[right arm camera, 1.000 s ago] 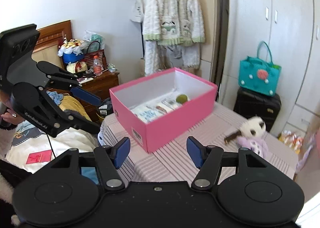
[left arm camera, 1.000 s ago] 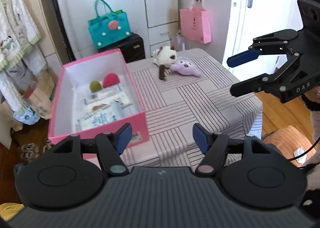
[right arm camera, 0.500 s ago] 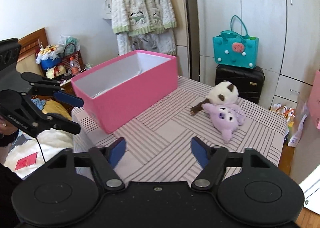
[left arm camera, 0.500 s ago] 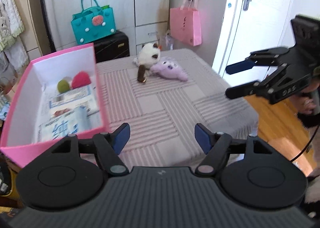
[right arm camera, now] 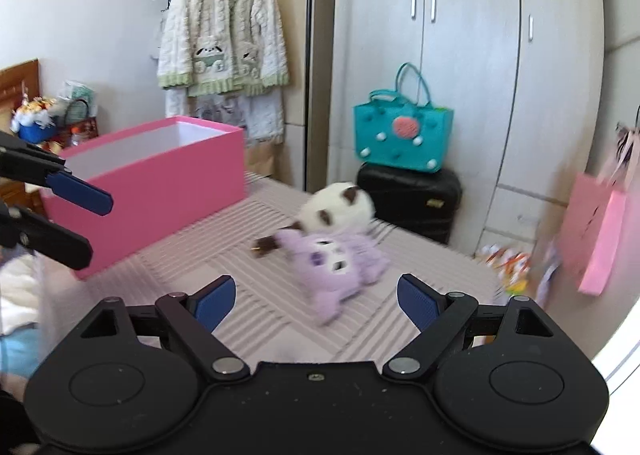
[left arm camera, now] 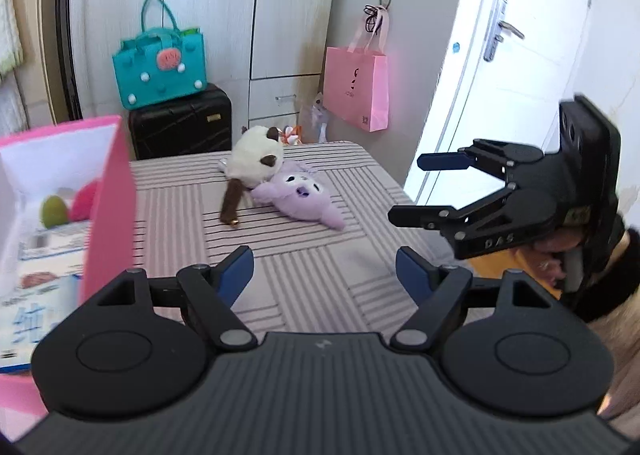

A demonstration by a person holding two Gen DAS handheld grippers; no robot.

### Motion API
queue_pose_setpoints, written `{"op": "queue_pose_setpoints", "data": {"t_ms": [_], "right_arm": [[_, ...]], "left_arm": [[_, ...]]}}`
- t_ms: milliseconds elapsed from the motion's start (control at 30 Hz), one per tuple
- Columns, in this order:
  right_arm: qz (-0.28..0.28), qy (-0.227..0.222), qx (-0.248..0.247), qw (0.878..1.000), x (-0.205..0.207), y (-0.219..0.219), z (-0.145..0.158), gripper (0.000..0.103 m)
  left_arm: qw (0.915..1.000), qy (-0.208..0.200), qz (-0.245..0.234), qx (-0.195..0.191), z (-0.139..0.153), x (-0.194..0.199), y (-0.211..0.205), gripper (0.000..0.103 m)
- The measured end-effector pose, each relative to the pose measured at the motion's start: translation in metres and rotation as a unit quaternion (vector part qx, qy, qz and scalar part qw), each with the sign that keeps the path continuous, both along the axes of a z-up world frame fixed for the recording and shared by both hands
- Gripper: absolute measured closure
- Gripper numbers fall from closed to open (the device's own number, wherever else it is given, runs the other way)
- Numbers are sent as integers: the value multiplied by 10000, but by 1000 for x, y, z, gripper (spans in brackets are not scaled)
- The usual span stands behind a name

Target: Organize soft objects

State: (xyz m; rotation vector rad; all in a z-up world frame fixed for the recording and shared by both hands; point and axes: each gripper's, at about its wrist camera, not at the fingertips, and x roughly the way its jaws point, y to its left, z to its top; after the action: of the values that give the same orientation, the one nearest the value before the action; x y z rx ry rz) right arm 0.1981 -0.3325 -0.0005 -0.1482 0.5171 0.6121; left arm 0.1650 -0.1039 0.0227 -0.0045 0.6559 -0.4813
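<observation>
Judging by the table [left arm camera: 320, 279], sorting is partway done: two round soft pieces, one green and one red, sit in the pink box [right arm camera: 160, 191], while two plush toys, white [left arm camera: 254, 161] and purple [left arm camera: 300, 199], lie touching outside it. Left gripper [left arm camera: 324, 273] and right gripper [right arm camera: 316, 297] gape wide, holding nothing.

We see a striped table [left arm camera: 304, 255] carrying a pink box [right arm camera: 160, 191], a white plush [left arm camera: 252, 163] and a purple plush [left arm camera: 300, 199], the plushes touching.
</observation>
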Motion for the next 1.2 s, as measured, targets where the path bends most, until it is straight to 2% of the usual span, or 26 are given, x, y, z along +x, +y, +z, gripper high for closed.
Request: {"op": "queue_pose_setpoints", "data": {"t_ms": [100, 300, 400, 467, 567, 633, 700, 733, 933, 1067, 1133, 1167, 1200], "right_arm": [[-67, -186, -76, 9998, 16, -10, -7, 12], [-81, 2, 222, 9997, 59, -27, -17, 12], [-52, 271, 368, 9989, 83, -30, -22, 12], [109, 680, 452, 9966, 102, -29, -27, 12], [327, 1064, 707, 9913, 124, -26, -35, 12], [339, 1185, 824, 9889, 136, -23, -39, 12], [383, 1270, 954, 9866, 149, -20, -43, 12], [420, 1332, 1025, 9849, 156, -18, -45, 12], [756, 1761, 1302, 9728, 194, -7, -60, 14], [717, 1845, 1276, 9719, 211, 3, -67, 14], [773, 1962, 1385, 9677, 216, 2, -70, 14], [784, 2071, 1448, 9644, 219, 1, -73, 14], [796, 2157, 1494, 9617, 221, 0, -75, 16]], "left_arm": [[9997, 167, 86, -148, -7, 20, -7, 25], [9984, 239, 434, -286, -29, 51, -20, 28], [9983, 303, 426, -267, -40, 64, -30, 28], [9977, 306, 519, -307, -46, 71, -36, 28], [9971, 212, 665, -288, -54, 79, -44, 28], [9966, 73, 777, -281, -58, 82, -49, 29], [9967, 62, 782, -205, -62, 88, -54, 41], [9968, 131, 767, -164, -63, 92, -56, 42], [9929, 271, 1086, -391, -72, 107, -55, 42], [9902, 322, 1287, -431, -78, 112, -53, 42], [9889, 360, 1342, -521, -80, 114, -51, 50], [9887, 408, 1317, -588, -82, 116, -50, 60], [9881, 491, 1304, -652, -83, 117, -49, 64]]}}
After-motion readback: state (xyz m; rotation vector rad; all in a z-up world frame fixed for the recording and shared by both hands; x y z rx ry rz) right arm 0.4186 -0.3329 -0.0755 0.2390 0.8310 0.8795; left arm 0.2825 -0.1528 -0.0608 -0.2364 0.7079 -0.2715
